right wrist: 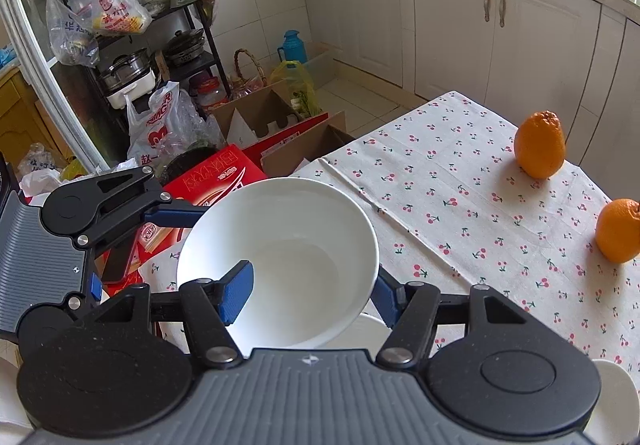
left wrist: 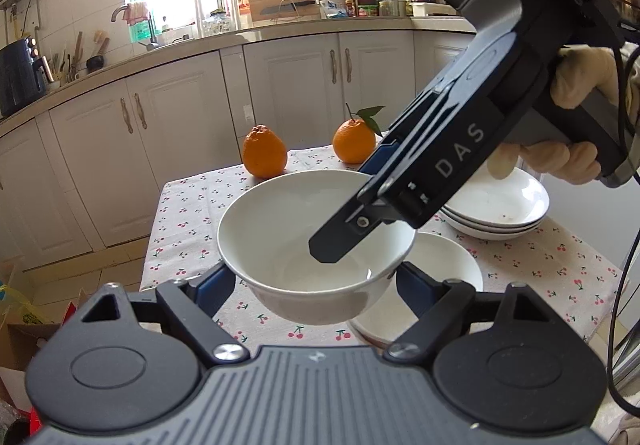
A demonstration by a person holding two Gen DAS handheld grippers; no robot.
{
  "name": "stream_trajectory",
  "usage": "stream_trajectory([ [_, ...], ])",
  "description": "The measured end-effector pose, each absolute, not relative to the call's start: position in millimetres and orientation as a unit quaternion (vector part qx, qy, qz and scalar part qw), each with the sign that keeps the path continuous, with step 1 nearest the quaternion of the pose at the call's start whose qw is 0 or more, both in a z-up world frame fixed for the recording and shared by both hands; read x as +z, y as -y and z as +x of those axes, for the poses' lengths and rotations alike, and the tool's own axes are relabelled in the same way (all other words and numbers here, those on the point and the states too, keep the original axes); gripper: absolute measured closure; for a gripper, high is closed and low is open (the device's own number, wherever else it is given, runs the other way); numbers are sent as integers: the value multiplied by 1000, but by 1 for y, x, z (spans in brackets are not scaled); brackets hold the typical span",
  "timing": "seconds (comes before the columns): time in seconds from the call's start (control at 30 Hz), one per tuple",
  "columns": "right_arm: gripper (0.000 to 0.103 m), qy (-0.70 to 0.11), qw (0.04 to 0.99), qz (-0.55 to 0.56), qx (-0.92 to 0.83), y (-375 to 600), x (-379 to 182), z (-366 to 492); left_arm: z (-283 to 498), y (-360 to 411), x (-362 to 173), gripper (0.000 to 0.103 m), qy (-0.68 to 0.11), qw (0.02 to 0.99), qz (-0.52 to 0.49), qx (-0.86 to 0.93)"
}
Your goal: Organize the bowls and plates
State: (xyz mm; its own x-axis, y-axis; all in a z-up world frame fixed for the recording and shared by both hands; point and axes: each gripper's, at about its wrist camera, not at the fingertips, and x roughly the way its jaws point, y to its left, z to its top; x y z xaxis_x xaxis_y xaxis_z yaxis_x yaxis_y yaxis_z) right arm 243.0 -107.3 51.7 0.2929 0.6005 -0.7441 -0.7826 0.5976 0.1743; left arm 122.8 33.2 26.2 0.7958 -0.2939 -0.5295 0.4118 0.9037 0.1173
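Note:
A white bowl [left wrist: 288, 229] hangs above the cherry-print tablecloth [left wrist: 188, 213], held from two sides. My left gripper [left wrist: 316, 285] is shut on it, a blue pad against each flank of its lower body. My right gripper [left wrist: 356, 201] comes down from the upper right, shut on the far rim with one finger inside and one outside. In the right wrist view the bowl [right wrist: 288, 245] fills the space between my right gripper's [right wrist: 312, 297] fingers, and the left gripper [right wrist: 144, 249] reaches in from the left. A second white bowl [left wrist: 452, 269] sits on the table below. White plates [left wrist: 496, 205] are stacked at the right.
Two oranges [left wrist: 264, 157] [left wrist: 354, 141] stand at the table's far side. A gloved hand [left wrist: 576, 85] holds the right gripper's handle. Boxes and bags [right wrist: 240, 149] crowd the floor beyond the table's left edge. White cabinets [left wrist: 160, 117] line the walls.

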Motion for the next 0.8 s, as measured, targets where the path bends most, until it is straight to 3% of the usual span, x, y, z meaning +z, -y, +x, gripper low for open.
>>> stream_trajectory([
  [0.8,34,-435,810,-80,386,164,20,223,124,7,-1,16,-300,914,109,-248],
])
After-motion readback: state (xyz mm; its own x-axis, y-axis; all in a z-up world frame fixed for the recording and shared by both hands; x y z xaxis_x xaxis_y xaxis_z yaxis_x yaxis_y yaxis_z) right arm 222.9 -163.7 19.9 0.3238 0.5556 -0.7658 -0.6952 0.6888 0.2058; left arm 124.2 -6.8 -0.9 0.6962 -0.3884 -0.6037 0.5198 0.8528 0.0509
